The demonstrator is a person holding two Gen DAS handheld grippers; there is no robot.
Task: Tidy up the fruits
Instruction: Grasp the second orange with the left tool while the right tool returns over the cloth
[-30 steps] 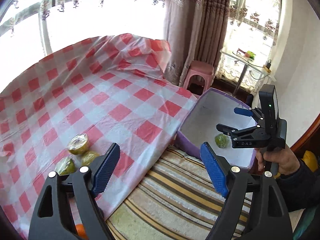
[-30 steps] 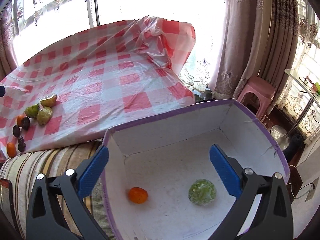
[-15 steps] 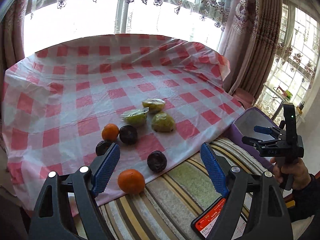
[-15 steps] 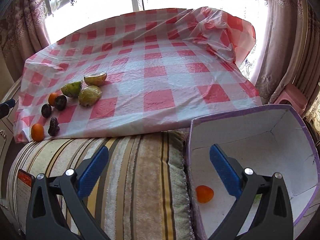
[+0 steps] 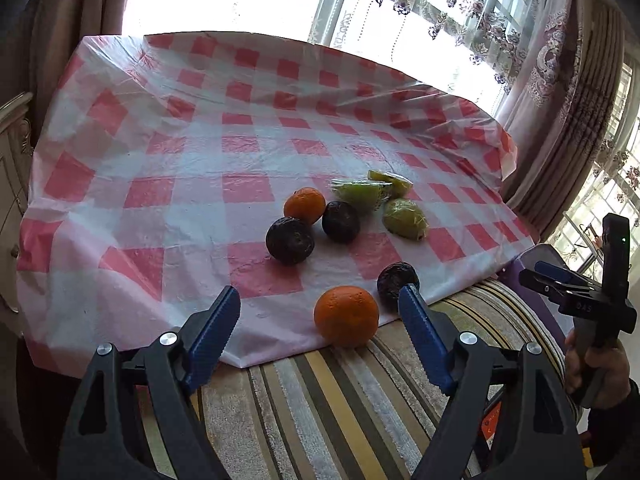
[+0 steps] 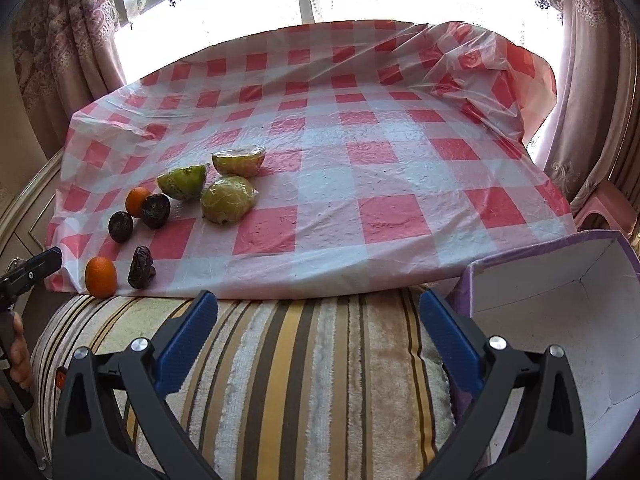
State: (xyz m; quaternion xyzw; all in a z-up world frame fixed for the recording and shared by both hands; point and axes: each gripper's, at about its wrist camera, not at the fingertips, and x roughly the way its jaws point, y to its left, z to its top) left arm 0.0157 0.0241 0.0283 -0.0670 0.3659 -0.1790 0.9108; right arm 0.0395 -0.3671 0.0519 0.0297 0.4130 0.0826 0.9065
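Note:
Fruits lie on a red-checked plastic cloth. A near orange sits at the cloth's front edge, just ahead of my open, empty left gripper. A wrinkled dark fruit lies beside it. Further back are two dark round fruits, a second orange and three wrapped green fruits. My right gripper is open and empty over the striped cushion. The purple-edged white box is at its right. The same fruits show in the right wrist view.
A striped towel-covered cushion runs along the front below the cloth. Curtains and a bright window stand behind. A pink stool is at the far right. A wooden cabinet edge is at the left.
Both grippers swung left, away from the box. The left one has come close over the fruit cluster. The box's inside and its fruits have left the right wrist view.

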